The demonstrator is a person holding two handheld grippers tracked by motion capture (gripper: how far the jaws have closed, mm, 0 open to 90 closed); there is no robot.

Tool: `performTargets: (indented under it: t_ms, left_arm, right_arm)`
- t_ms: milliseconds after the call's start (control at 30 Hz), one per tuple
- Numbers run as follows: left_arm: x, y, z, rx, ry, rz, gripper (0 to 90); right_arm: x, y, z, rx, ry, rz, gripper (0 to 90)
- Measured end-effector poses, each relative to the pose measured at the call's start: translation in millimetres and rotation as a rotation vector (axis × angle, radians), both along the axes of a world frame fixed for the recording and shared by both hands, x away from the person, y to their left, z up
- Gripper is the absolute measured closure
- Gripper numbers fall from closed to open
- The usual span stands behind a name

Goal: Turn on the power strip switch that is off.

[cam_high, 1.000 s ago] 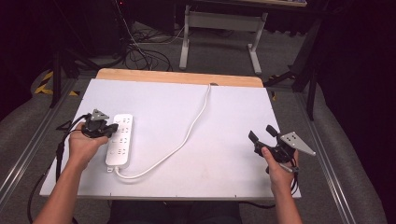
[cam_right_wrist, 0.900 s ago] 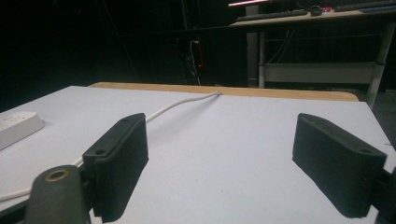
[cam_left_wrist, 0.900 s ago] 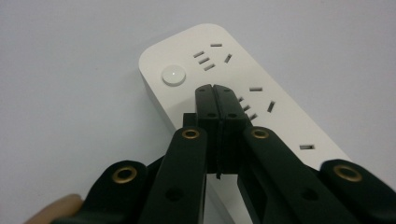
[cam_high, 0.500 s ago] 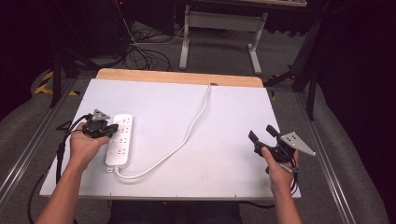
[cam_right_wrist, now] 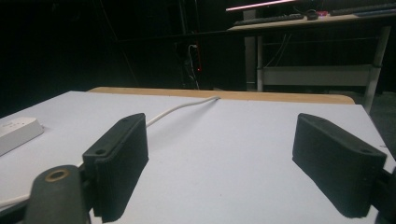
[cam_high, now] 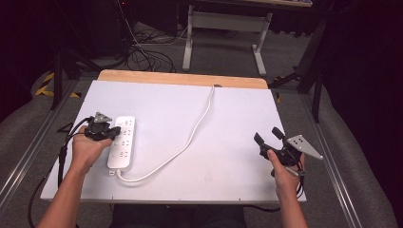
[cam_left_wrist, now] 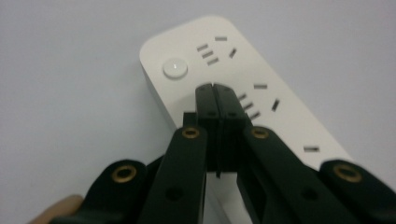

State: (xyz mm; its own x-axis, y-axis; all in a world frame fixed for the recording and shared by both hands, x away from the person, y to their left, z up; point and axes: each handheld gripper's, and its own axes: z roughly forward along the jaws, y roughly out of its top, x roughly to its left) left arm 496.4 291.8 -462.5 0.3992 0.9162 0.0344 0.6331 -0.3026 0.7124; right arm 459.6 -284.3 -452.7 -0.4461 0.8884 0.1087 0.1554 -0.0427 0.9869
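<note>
Power strip (cam_high: 122, 143) on the left part of the white table (cam_high: 228, 118), long axis running near-to-far, cord (cam_high: 192, 130) leaving its near end.

The cord curves right of the strip, then away to the table's far edge. The left gripper (cam_high: 113, 133) sits over the strip's left side, jaws pressed together with nothing between them; its own view shows the tips above the strip's top face near the round button (cam_left_wrist: 175, 68) and socket slots. The right gripper (cam_high: 270, 136), well right of the strip, is spread wide and empty; its view shows the cord passing between its jaws, far off.
</note>
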Motion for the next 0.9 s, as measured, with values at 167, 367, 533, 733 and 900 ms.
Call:
performTargets:
  t_ms: [167,367,533,733,900]
  left_arm:
    - [-0.5,-1.1,0.1,0.004,0.000,0.003,90.0]
    - [0.0,0.1,0.0,-0.004,0.000,0.002,90.0]
    - [0.1,1.6,0.0,-0.016,0.005,0.002,90.0]
    - [0.5,2.3,0.2,-0.020,0.008,-0.001,90.0]
    - [0.2,2.5,-0.3,-0.025,0.005,-0.001,90.0]
  right_arm:
    - [-1.5,0.7,0.7,0.003,-0.002,0.000,18.7]
    - [-0.9,1.1,0.7,0.003,-0.001,0.000,18.7]
    - [-1.1,1.4,1.0,-0.001,-0.004,0.000,18.7]
    - [-2.1,0.2,1.2,0.002,-0.003,-0.001,18.7]
    - [-2.3,0.6,1.9,0.003,-0.006,-0.001,18.7]
